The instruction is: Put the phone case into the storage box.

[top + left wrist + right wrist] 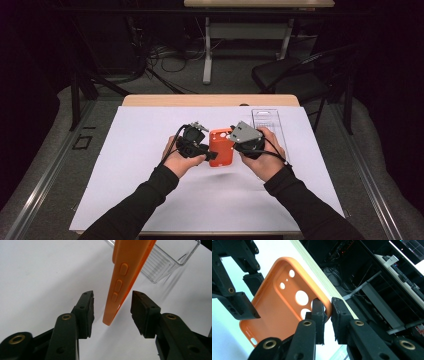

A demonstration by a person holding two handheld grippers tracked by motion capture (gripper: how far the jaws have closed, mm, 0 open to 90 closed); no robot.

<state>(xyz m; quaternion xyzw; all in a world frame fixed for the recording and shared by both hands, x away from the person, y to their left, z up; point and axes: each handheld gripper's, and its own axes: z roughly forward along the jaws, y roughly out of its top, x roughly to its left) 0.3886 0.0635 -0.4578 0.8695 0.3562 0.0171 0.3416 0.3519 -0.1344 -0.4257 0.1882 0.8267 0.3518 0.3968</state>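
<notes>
Orange and rubbery-looking, the phone case (221, 148) hangs in the air between the two hand-held grippers, lifted clear of the white sheet on the desk (150, 125); the right hand-held gripper (327, 312) is pinching its rim beside the camera cut-outs, one pad inside the shell and one outside; the left hand-held gripper (112, 306) stands spread, its pads either side of the case's buttoned edge and not touching it, so the case seems to be carried by the right alone. A clear plastic tray (162, 262) lies on the desk beyond the left hand-held gripper's jaws. I'd judge the case light and soft, apt to bend or twist when held by one corner, with a matte skin that ought not to slip much; the thin side wall is the natural place to take hold, clamped across rim and back, well away from the cut-outs where the material is weakest.
</notes>
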